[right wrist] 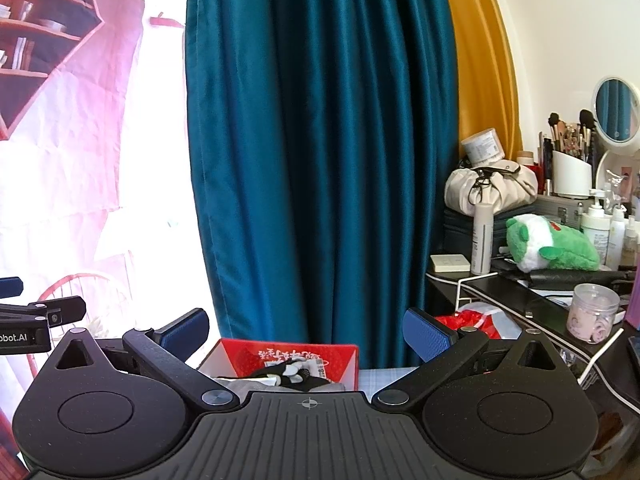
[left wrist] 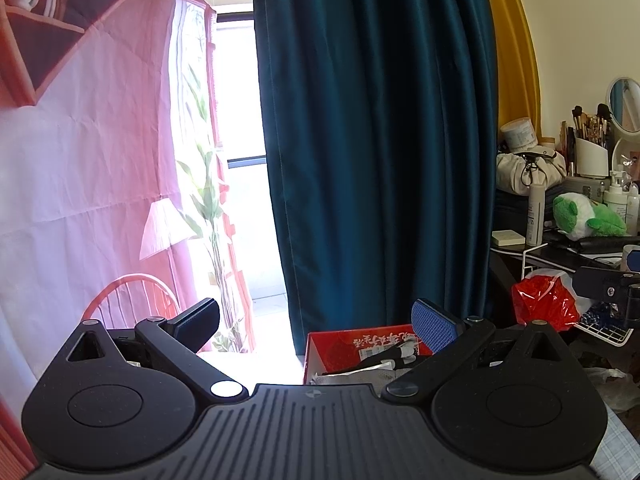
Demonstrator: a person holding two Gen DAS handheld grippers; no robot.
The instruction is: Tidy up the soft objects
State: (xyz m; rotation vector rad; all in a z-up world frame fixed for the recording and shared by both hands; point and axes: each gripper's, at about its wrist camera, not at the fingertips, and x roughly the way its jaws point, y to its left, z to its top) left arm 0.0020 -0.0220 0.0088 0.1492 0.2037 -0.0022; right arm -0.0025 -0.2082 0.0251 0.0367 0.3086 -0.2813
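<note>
A green and white plush toy (left wrist: 586,216) lies on the cluttered dresser at the right; it also shows in the right wrist view (right wrist: 550,244). A red cardboard box (left wrist: 360,350) holding crumpled soft items sits low in front of the teal curtain, and shows in the right wrist view (right wrist: 288,360) too. My left gripper (left wrist: 316,324) is open and empty above the box. My right gripper (right wrist: 306,332) is open and empty, also above the box, far from the plush toy.
A teal curtain (left wrist: 376,140) hangs straight ahead. The dresser (right wrist: 516,288) carries bottles, a brush holder, a round mirror (right wrist: 616,110), a beige bag (right wrist: 492,190) and a clear jar (right wrist: 592,312). A red plastic bag (left wrist: 548,300) sits in a wire basket.
</note>
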